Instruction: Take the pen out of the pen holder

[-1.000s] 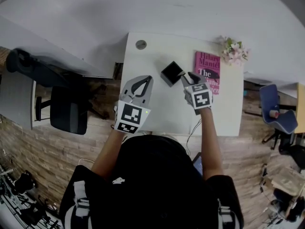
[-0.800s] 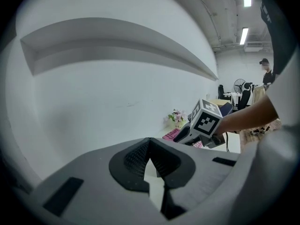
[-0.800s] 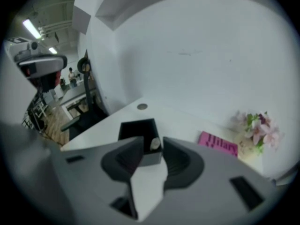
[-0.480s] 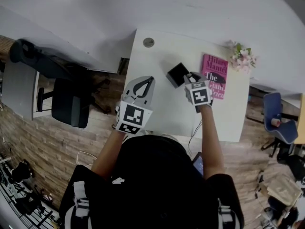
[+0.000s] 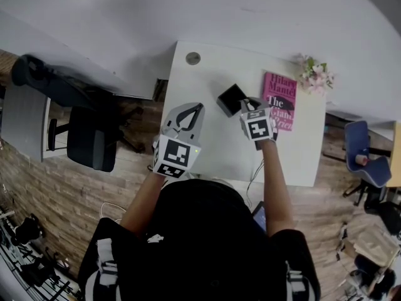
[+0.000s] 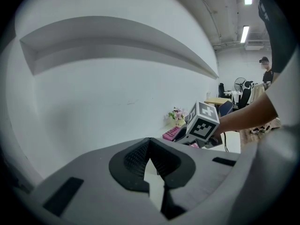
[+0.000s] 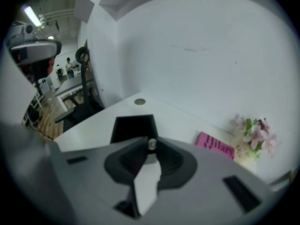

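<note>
Right gripper view is showing us the right tool (image 7: pixel 151 142) closing its jaws, pads pressing on the silver end of the pen (image 7: pixel 151 145), which is sticking up from the black square pen holder (image 7: pixel 133 127) on the white worktop (image 7: pixel 187 121). We are holding the left tool (image 5: pixel 191 110) above the worktop, left of the holder, jaws together and gripping nothing.

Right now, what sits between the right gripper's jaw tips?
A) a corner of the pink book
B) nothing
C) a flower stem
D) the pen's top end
D: in the right gripper view the round top end of the pen sits between the tips of the right gripper, whose jaws are closing on it, just in front of the black pen holder.
</note>
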Available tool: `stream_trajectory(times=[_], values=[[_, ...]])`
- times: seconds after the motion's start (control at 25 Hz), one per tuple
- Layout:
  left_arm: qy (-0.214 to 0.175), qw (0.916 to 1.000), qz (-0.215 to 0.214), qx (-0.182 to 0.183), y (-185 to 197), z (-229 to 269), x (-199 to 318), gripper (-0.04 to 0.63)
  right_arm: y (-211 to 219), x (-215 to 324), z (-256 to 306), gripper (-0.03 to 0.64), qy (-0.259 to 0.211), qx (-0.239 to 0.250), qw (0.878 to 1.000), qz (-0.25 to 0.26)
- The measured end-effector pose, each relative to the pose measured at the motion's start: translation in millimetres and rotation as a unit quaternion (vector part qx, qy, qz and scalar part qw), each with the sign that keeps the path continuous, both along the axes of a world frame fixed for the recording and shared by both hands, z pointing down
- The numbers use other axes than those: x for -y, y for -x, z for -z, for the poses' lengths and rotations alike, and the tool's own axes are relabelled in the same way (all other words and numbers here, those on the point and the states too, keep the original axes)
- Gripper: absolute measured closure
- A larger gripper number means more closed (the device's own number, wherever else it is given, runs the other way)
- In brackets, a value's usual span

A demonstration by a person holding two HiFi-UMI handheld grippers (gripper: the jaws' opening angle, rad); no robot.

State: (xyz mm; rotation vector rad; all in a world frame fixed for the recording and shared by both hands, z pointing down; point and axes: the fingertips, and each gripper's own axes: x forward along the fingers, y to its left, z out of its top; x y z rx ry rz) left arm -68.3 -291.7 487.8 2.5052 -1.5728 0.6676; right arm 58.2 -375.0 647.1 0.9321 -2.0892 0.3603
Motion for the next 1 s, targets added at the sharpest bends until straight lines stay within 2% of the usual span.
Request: stream_trajectory(times=[0.48, 1.0], values=[[-0.02, 0.9995, -0.021, -0.008, -1.6, 14.4, -2.1, 0.577, -4.2, -8.9, 40.2, 0.538, -0.023, 0.03, 0.999, -0.022], [-0.058, 0.9953, -0.075, -0.02, -24.1, 44.3, -3.7, 0.577, -27.1, -32.1, 127.9, 0.54, -0.109, 0.079, 0.988, -0.073]])
